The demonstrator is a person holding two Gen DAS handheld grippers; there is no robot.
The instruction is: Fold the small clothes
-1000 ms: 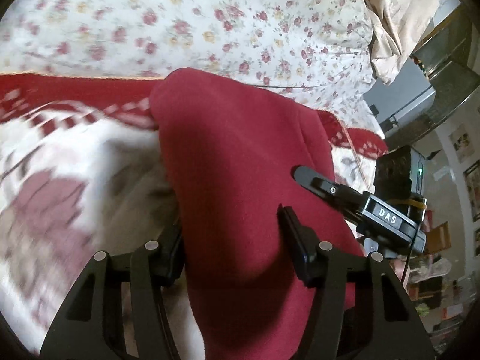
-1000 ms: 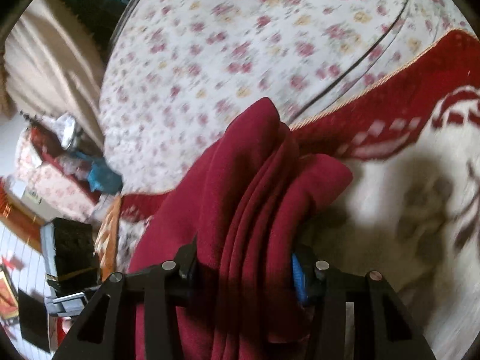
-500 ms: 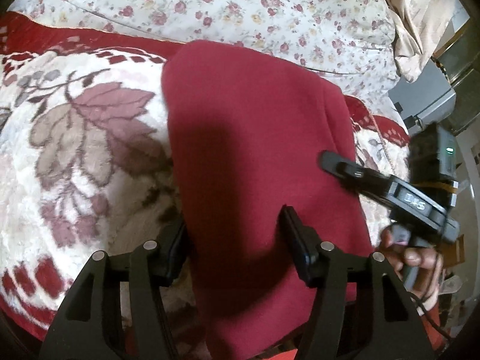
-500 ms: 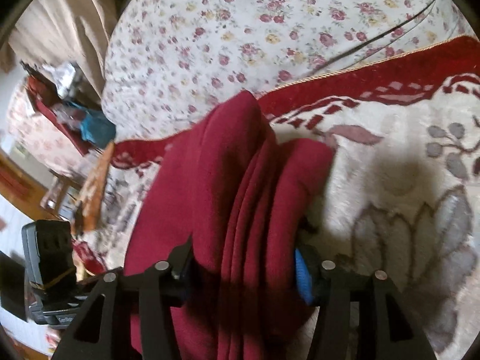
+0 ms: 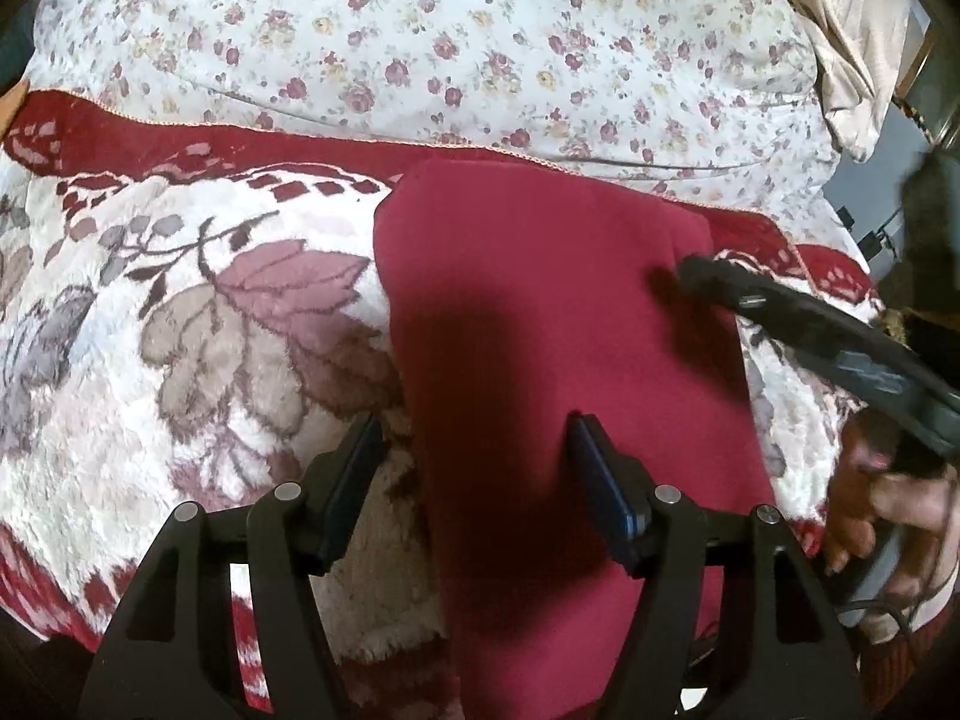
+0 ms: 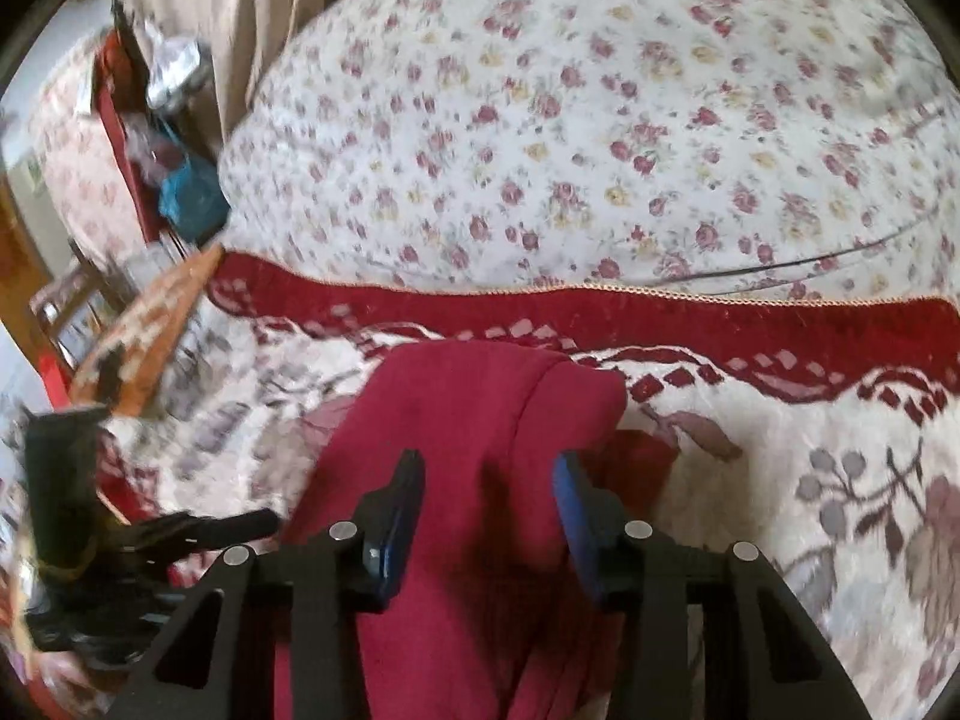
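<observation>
Over the plush leaf-pattern blanket (image 5: pixel 198 324), left wrist view: the folded maroon garment (image 5: pixel 540 324) lies flat as a tidy rectangle, far edge just short of the blanket's red border (image 5: pixel 150 144) and the floral bedsheet (image 5: pixel 480 48) beyond. My read is it's laid here because the blanket gives a flat bed to press the fold.

Left gripper (image 5: pixel 474 450) sits low over the near-left edge of the garment, fingers spread wide. The left finger is off the cloth over the blanket, the right finger is over the maroon. No fabric pinched between them, so it has hold of nothing. Pose is roughly level, pointing toward the border.

Right gripper (image 5: pixel 840 336) comes in from the right side of the garment, angled across, with its tip at the far-right corner. Motion-blurred, so contact is unclear.

Right wrist view: same garment (image 6: pixel 456 420), layered fold edges visible on its right side, top edge just short of the red border (image 6: pixel 600 312). Right gripper (image 6: pixel 489 480) jaws are parted with the cloth lying between but slack, not clamped. Left gripper (image 6: pixel 240 525) is visible at the left of the garment, blurred.

Judgement: fold looks essentially done, with both grippers at release.
</observation>
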